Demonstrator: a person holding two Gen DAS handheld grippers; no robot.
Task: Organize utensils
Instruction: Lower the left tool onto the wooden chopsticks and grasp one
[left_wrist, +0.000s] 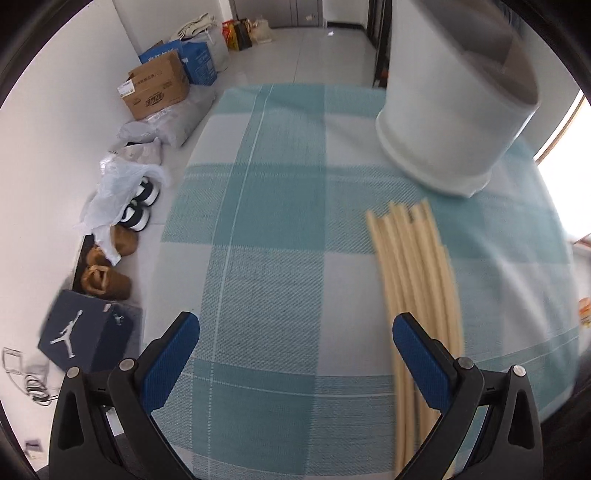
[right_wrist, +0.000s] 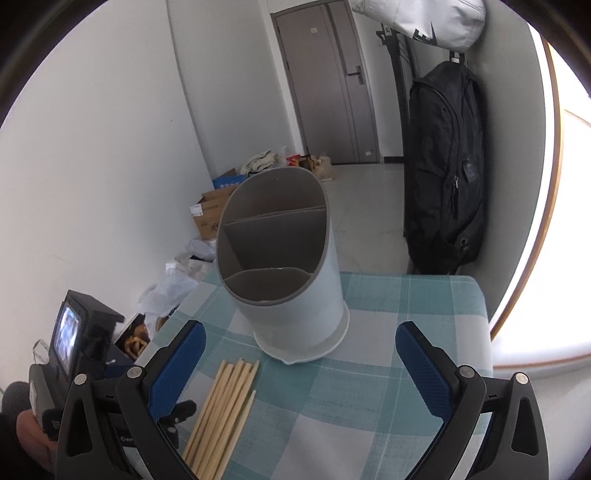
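Observation:
A bundle of several wooden chopsticks (left_wrist: 417, 273) lies flat on the blue checked tablecloth (left_wrist: 280, 229), pointing toward a white utensil holder (left_wrist: 454, 110) with grey inner dividers. My left gripper (left_wrist: 295, 332) is open and empty, hovering above the cloth with the chopsticks beside its right finger. In the right wrist view the holder (right_wrist: 291, 258) stands upright ahead, its compartments empty, and the chopsticks (right_wrist: 225, 410) lie at lower left. My right gripper (right_wrist: 299, 343) is open and empty above the cloth, just short of the holder.
The left gripper's camera body (right_wrist: 81, 339) shows at the left edge of the right wrist view. Boxes (left_wrist: 155, 85), bags and shoes (left_wrist: 107, 280) lie on the floor left of the table. A black backpack (right_wrist: 443, 166) hangs by the wall behind the table.

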